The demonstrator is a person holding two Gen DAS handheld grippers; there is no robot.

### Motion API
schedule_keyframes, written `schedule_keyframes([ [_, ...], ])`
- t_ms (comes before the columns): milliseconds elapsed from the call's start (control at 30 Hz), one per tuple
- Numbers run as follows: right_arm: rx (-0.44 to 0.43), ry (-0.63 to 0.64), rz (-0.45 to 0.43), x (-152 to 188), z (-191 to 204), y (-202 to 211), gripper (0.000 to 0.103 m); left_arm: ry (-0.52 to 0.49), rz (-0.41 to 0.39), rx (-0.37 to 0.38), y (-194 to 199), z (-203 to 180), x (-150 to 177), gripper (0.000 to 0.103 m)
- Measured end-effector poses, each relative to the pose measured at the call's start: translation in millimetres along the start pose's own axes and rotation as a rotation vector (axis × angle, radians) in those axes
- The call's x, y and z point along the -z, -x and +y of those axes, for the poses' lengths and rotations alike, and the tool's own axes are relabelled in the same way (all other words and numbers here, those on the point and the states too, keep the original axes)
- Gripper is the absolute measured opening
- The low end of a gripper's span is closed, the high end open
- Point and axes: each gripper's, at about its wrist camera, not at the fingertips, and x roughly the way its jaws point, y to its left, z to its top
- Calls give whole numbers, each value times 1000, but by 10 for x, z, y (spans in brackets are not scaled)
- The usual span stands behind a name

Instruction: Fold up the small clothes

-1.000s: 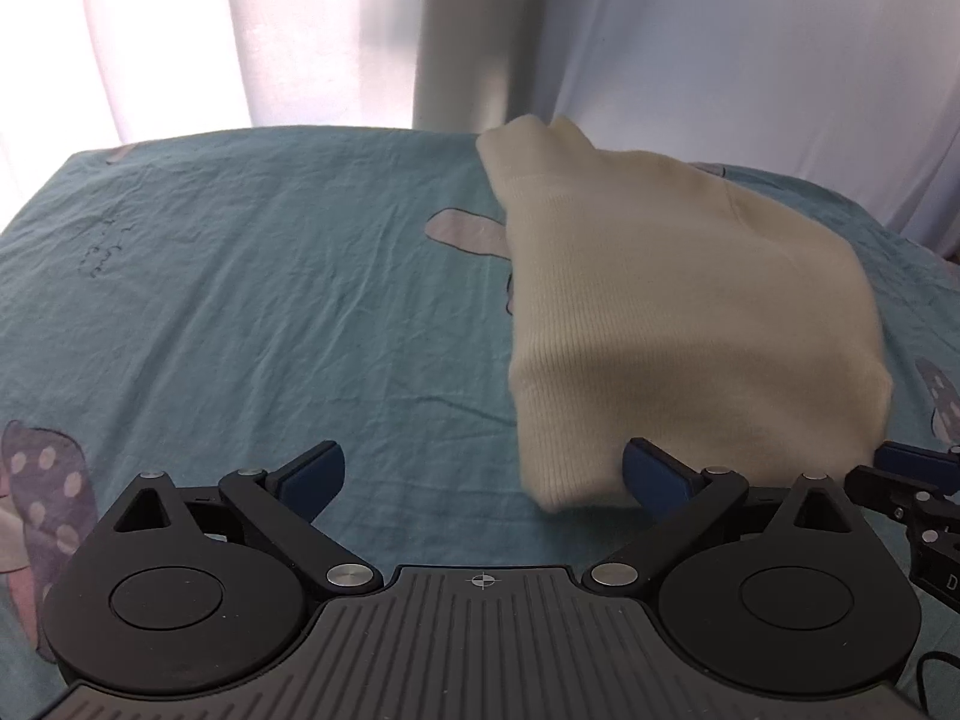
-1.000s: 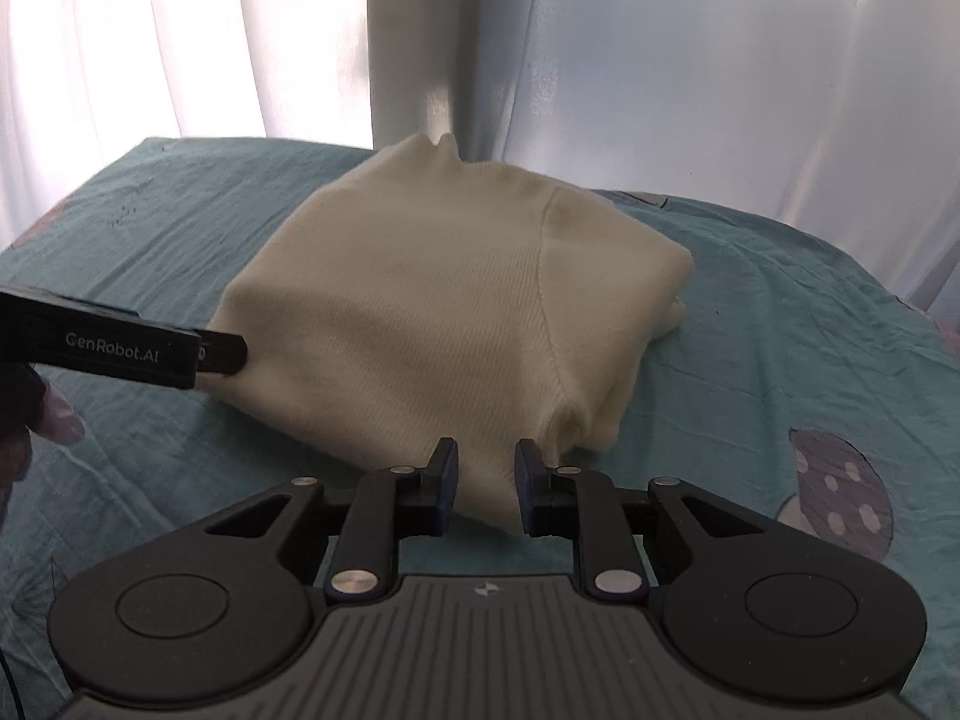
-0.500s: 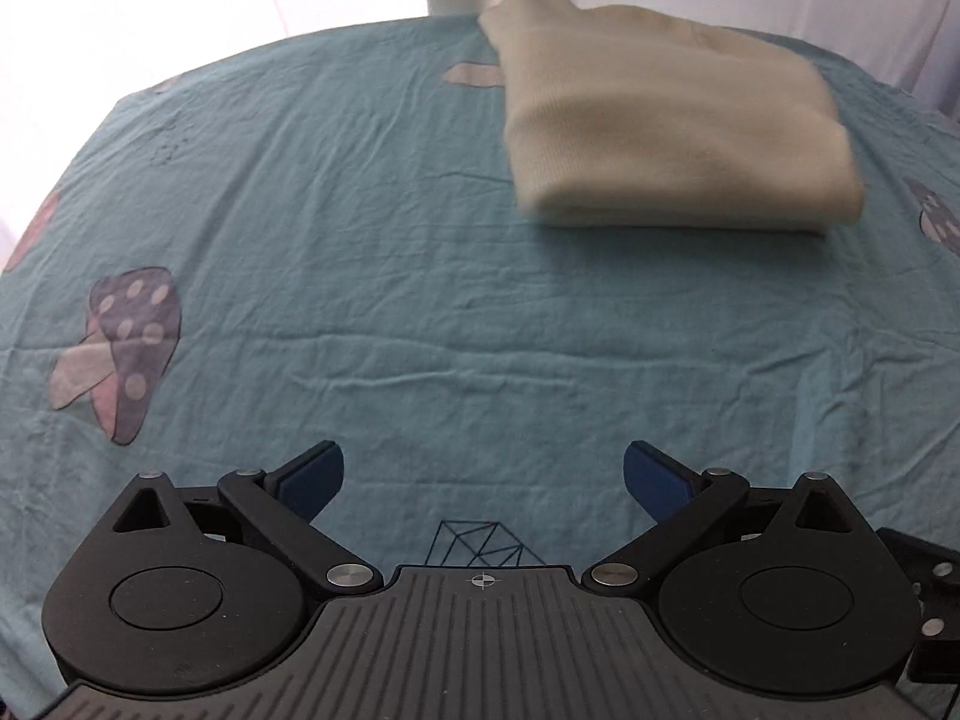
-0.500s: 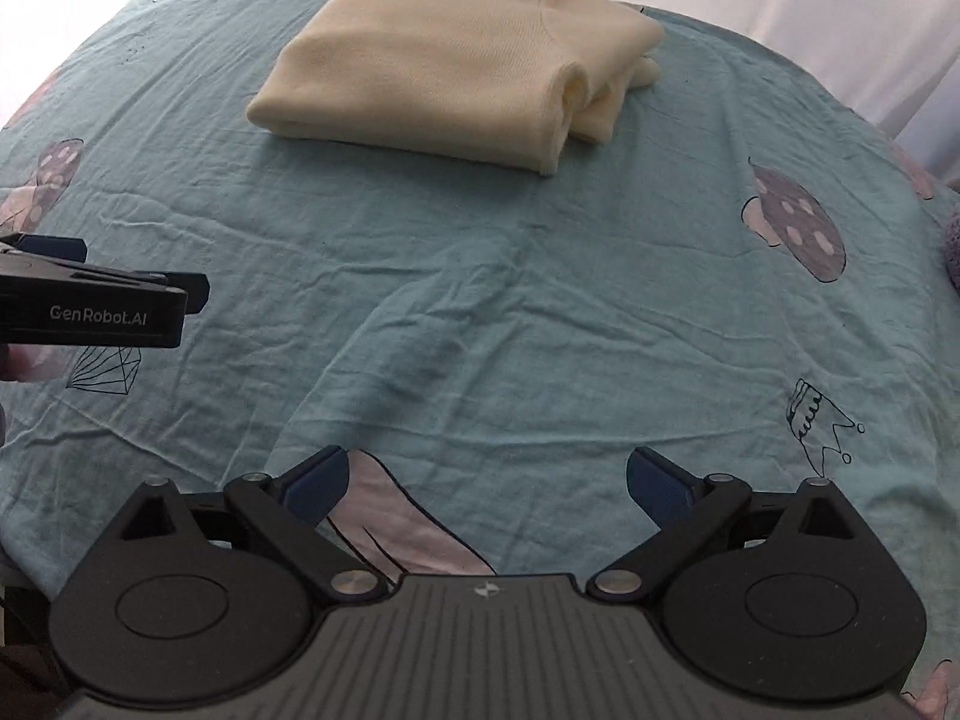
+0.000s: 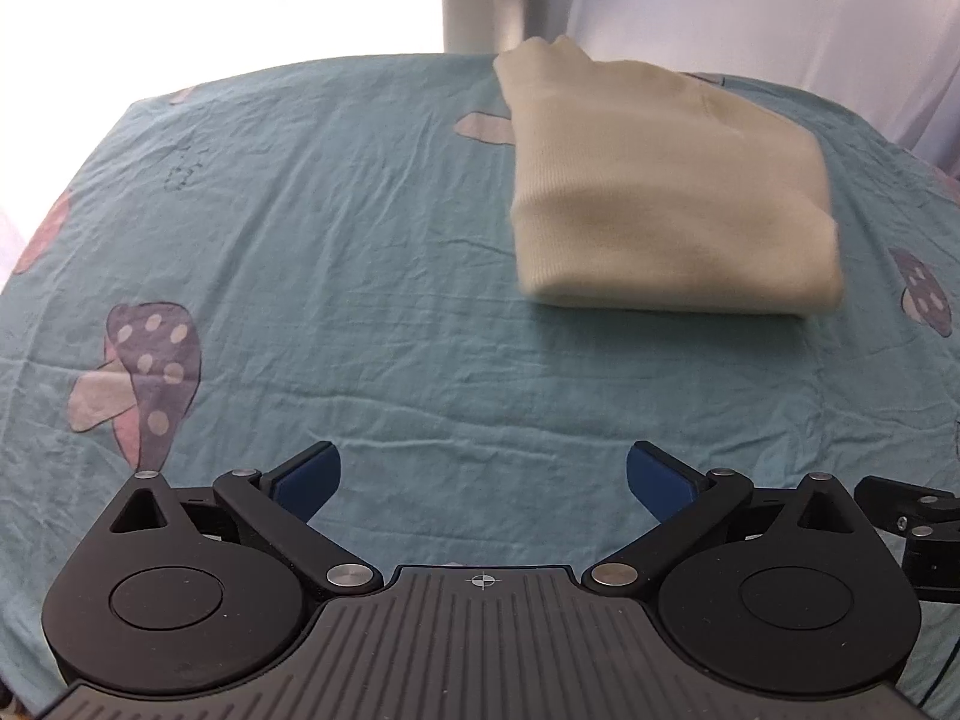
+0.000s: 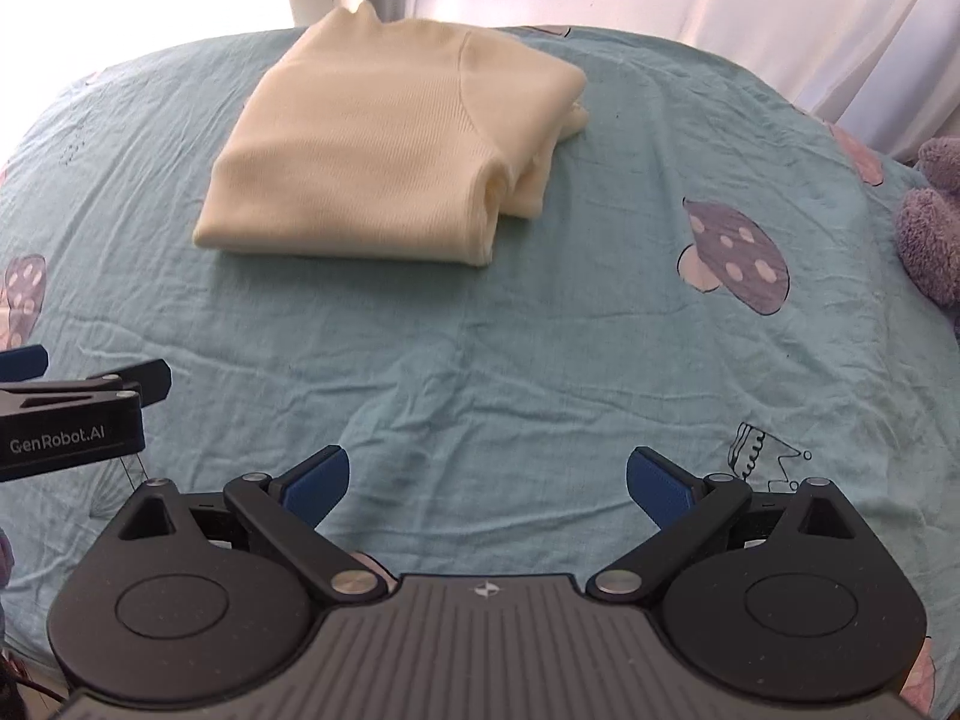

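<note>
Sweater (image 6: 384,144), folded on the sheet (image 6: 480,360), is judged soft and light (best gripped at its thick fold), while both grippers (image 5: 480,480) (image 6: 486,480) are held wide, empty.

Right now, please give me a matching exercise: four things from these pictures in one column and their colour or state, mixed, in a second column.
Things:
1. sweater
2. bedsheet
3. plush toy
4. right gripper

Descriptions:
a. teal, with a mushroom print
b. open, holding nothing
c. cream, folded
d. purple, fuzzy, at the right edge

Pairs: 1-c, 2-a, 3-d, 4-b
</note>
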Motion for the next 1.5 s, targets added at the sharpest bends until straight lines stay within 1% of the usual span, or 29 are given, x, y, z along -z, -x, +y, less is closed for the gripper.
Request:
schedule_keyframes([
  [100, 8, -3, -11, -61, 20, 37, 99, -45, -9, -45, 21, -28, -33, 103],
  [167, 7, -9, -20, -91, 28, 59, 99, -62, -30, -54, 57, -25, -48, 103],
  [300, 5, -28, -34, -142, 38, 71, 99, -61, -47, -29, 94, -16, -91, 103],
  [367, 19, -26, -42, -155, 71, 73, 99, -59, -49, -20, 91, -21, -118, 103],
  [567, 30, -31, -47, -194, 108, 70, 99, -52, -31, 6, 59, -45, -141, 103],
  [1233, 28, -38, -49, -208, 104, 62, 99, -41, -20, 31, -12, -40, -142, 103],
  [1500, 25, -45, -46, -200, 88, 61, 99, -29, 0, 47, -45, -26, -138, 103],
])
